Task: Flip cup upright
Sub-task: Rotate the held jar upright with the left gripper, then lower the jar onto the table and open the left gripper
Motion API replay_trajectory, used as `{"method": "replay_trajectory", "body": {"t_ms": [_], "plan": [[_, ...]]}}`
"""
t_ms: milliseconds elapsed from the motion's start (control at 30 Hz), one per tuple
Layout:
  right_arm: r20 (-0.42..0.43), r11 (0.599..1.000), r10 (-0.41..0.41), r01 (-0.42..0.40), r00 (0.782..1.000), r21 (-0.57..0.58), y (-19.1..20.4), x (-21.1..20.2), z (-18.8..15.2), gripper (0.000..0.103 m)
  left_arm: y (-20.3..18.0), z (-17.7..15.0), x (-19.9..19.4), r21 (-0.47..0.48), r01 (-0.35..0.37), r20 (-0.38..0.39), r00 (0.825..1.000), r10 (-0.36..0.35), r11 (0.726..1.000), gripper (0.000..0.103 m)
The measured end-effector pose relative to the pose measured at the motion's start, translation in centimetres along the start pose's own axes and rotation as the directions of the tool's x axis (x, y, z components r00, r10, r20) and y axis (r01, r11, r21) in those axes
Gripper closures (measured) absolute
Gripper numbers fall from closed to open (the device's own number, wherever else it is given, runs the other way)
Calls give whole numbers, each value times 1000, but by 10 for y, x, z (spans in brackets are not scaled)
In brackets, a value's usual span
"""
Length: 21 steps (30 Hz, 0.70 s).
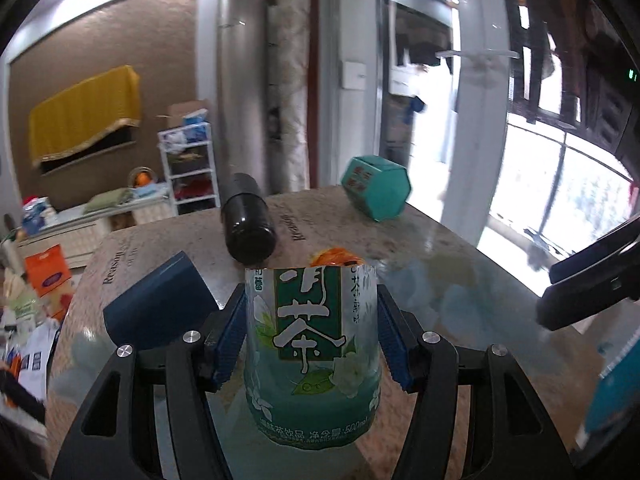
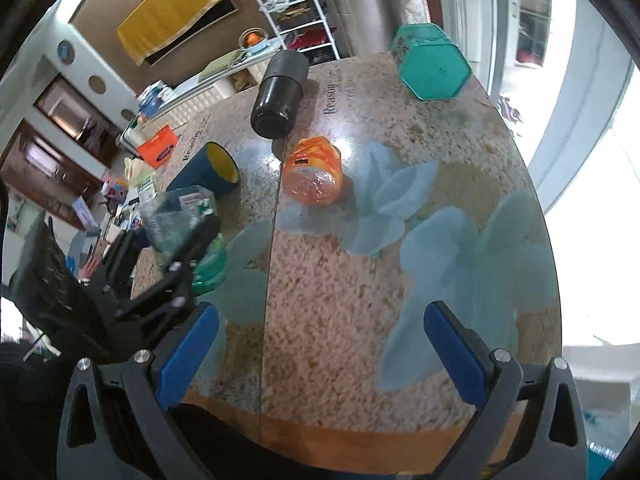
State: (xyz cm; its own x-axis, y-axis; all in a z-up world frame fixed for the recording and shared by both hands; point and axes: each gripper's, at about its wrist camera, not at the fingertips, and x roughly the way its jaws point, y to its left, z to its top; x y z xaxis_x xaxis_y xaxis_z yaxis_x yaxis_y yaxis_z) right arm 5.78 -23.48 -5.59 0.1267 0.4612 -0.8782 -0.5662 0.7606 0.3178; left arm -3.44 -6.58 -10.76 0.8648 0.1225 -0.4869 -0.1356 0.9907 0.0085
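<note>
Green tea-label cup clamped by left gripper, right gripper agape, blurred in right view

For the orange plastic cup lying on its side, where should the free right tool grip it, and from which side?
Grip the orange plastic cup across the middle of its round wall, coming from above with the open right tool. It lies on the patterned table with its clear base facing the camera, so the sides are exposed. The left tool holds the green-labelled cup.

Bright window glare — fisheye edges warped, slight motion blur.
</note>
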Motion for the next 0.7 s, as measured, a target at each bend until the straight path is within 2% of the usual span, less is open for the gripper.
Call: {"method": "replay_trajectory", "body": {"t_ms": [233,367,467,700], "plan": [[-25,999,10,-11,1000,-39,-13,5,0,0,-9,-31,19,-46,-47,-48,998,45,998,38],[-60,999,19,-21,998,-38,-17,14,0,0,-4,-31,20,-92,-84,-70,995,78,992,36],[-79,998,31,-35,996,-45,-16,19,1,0,-1,-36,24,-115,-91,-124,989,77,989,36],[-95,996,38,-45,995,-71,-10,22,1,0,-4,-41,24,-93,-109,-164,982,93,990,36]]}}
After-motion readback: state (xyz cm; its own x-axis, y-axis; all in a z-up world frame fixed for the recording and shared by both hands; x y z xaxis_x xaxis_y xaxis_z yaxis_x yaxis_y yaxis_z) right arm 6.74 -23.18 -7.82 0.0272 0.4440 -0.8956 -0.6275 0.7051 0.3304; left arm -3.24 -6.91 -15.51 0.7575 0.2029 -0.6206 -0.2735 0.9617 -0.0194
